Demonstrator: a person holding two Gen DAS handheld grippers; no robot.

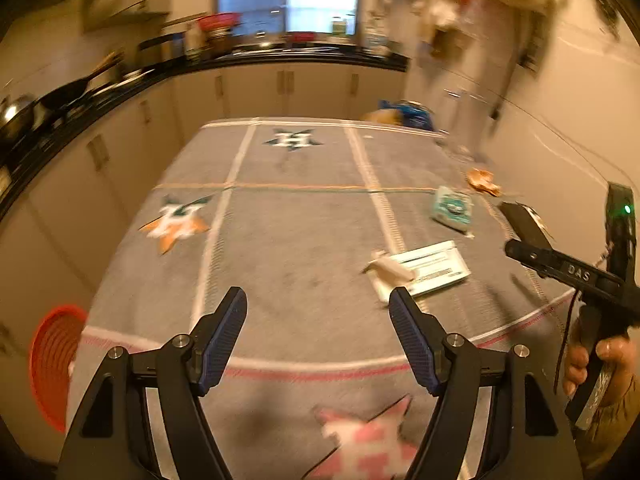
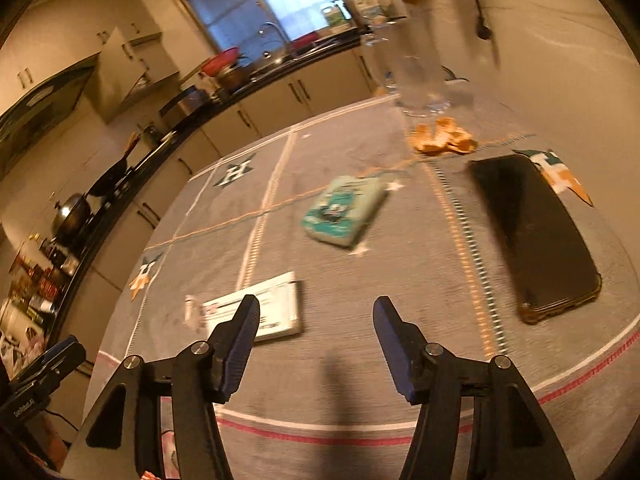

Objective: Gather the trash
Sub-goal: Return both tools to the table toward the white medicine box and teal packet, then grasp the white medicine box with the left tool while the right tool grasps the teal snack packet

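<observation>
Left of the left gripper (image 1: pixel 318 300), wide and empty, waits a red bin (image 1: pixel 54 364); ahead by its right finger lies the white box (image 1: pixel 424 270). Right gripper (image 2: pixel 316 310), also wide, hovers short of the teal packet (image 2: pixel 344 210), peels (image 2: pixel 444 142) beyond, phone (image 2: pixel 534 236) rightward.

A white box (image 2: pixel 256 314), a teal packet (image 2: pixel 343 210) and orange peel (image 2: pixel 444 142) lie apart on the cloth.

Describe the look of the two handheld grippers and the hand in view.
Both the left gripper and right gripper have matte black angled arms with silver pivot bolts and flat, dark blue textured fingers. In the left view, the right gripper's body shows white lettering, a green light and a dangling black cable; a bare hand grips its handle.
</observation>
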